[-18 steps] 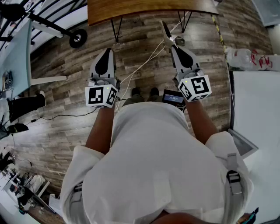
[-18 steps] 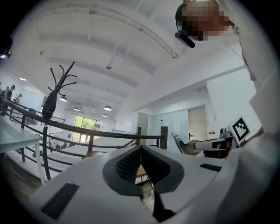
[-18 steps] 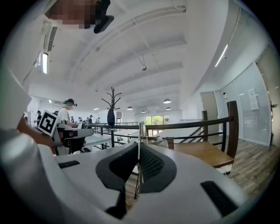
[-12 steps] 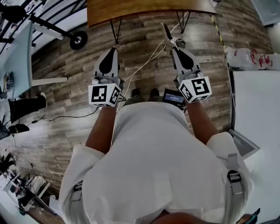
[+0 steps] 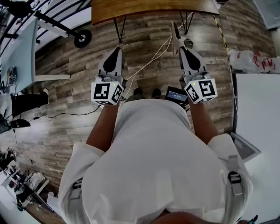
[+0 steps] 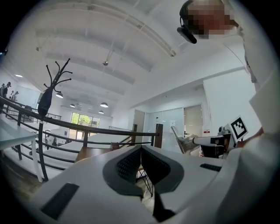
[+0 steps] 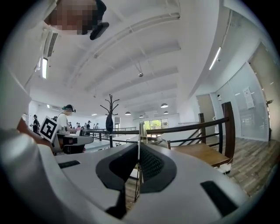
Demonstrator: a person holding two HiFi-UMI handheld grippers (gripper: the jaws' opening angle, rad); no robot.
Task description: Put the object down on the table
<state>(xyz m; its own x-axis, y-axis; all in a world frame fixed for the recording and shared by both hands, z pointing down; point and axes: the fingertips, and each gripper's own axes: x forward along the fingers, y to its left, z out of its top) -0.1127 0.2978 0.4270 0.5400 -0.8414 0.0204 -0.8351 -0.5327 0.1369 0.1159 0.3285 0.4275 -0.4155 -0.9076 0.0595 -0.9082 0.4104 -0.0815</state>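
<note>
Seen from above, a person (image 5: 148, 166) in a white top stands on a plank floor (image 5: 65, 127) with a gripper held out in each hand. At the left, the left gripper (image 5: 116, 50) points forward; its own view shows its jaws pressed together with nothing between them. Ahead, at the top edge of the view, lies the near rim of a wooden table (image 5: 148, 8) on thin dark legs, apart from both grippers. To the right, the right gripper (image 5: 181, 47) has its jaws clamped on the object (image 5: 176, 33), a thin, flat, pale strip that sticks out past the jaw tips toward the table. The object hangs over the floor and has not been set down, so the task looks barely begun: it has yet to be carried over the table, lowered and released. No open container shows. Far right, a crumpled clear bag (image 5: 251, 59) lies beside a white table (image 5: 258, 113); its contents cannot be made out.
</note>
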